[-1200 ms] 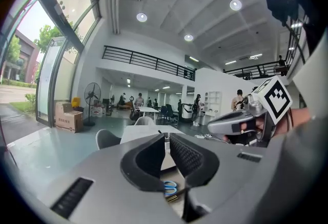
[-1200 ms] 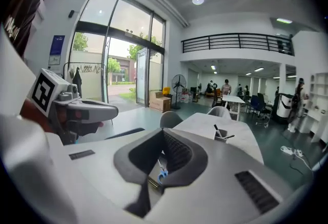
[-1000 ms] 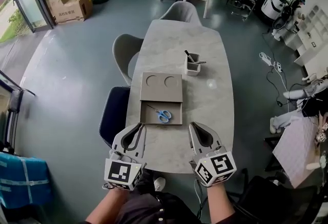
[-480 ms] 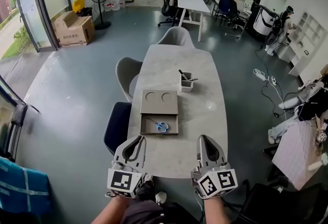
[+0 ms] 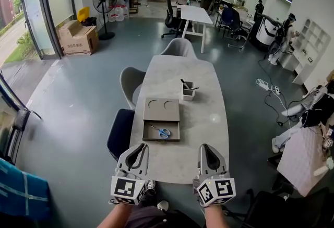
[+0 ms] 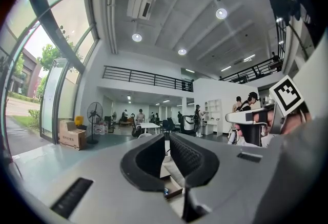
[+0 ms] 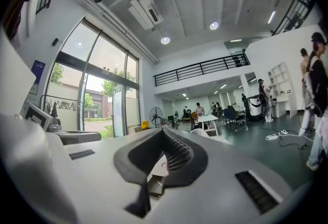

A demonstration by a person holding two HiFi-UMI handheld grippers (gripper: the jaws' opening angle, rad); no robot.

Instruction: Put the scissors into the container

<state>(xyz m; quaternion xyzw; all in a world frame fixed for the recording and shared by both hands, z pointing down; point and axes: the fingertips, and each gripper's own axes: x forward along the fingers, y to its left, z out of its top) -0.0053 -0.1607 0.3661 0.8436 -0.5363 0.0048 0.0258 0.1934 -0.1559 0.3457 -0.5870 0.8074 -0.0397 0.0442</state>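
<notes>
Nothing is done yet: the scissors [image 5: 164, 131] lie in the open drawer [image 5: 148, 136] ahead of both grippers, with the container [image 5: 188, 93] farther beyond. The left gripper [image 5: 141, 145] is barely parted and the right gripper [image 5: 203, 145] closed; both are empty.

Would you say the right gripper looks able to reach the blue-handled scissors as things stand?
Probably yes: only bare grey tabletop lies between the right gripper and the blue-handled scissors in the open grey tray, though its jaws are shut.
</notes>
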